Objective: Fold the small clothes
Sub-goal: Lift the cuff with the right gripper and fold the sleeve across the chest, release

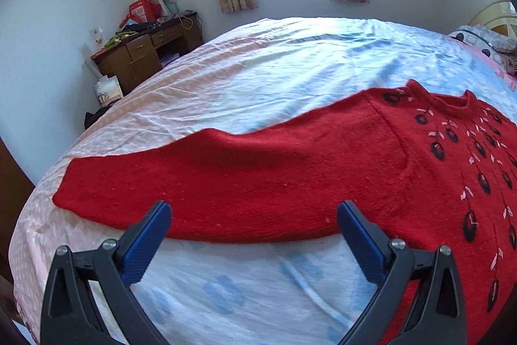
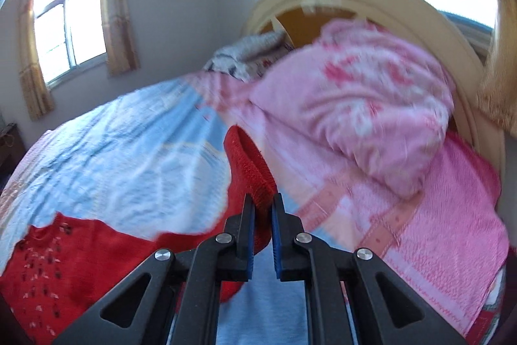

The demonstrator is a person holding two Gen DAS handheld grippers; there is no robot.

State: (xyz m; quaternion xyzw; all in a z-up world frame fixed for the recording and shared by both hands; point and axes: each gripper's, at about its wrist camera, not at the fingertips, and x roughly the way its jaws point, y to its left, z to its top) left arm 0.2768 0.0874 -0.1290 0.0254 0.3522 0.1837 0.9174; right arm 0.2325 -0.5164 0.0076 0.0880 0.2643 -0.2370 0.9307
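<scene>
Knitwear like this red sweater point(image 1: 290, 177), spread flat on the bed point(image 1: 258, 70), looks soft, floppy and fairly light. Right tongs point(image 2: 262, 199) are clamped on a sleeve cuff point(image 2: 248, 164), a sensible hold; left tongs point(image 1: 255, 209) hover spread apart above the other sleeve.

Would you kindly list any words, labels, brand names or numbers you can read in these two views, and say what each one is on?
No text can be read in either view.
Red box on the wooden desk: printing too small and blurred to read.
White carton at the desk's left end: marks too small to read.
Red sweater: only a stitched pattern, no lettering.
</scene>
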